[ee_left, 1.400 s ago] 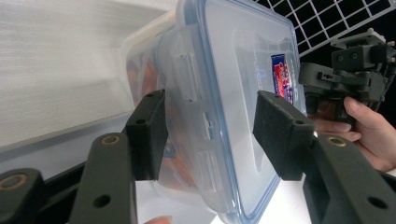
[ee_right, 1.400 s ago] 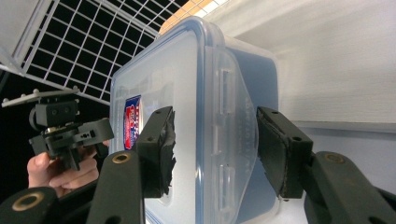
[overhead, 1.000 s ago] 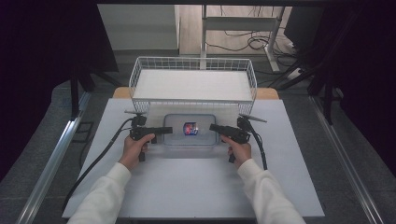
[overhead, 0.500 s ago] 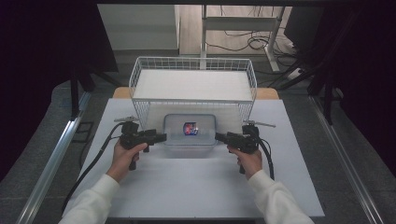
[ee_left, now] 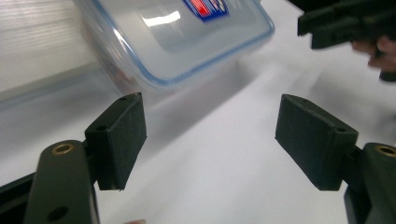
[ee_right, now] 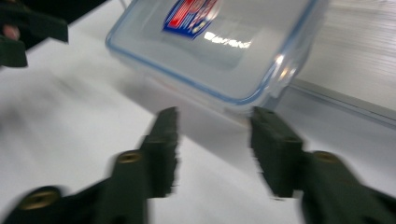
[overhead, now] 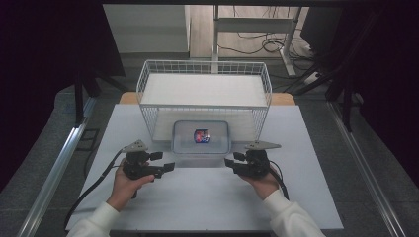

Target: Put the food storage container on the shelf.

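A clear plastic lidded box (overhead: 201, 137) with a blue rim and a red-and-blue label lies on the white table, half under the front of a white wire basket (overhead: 204, 81). My left gripper (overhead: 165, 164) is open, a short way off the box's near left corner (ee_left: 154, 79), with nothing between its pads (ee_left: 120, 135). My right gripper (overhead: 230, 161) is open off the box's near right corner (ee_right: 261, 95), also holding nothing. The other hand's gripper (ee_left: 345, 23) appears far off in the left gripper view.
The wire basket stands on short legs at the table's back middle, its floor (overhead: 205, 90) bare. The white table top (overhead: 197, 197) stretches in front of both hands. Cables trail from each gripper toward the near edge. A metal rail (overhead: 59, 168) runs along the left.
Both grippers have drawn back from the sides of the box toward the near edge of the table. The box has stayed where it lay.
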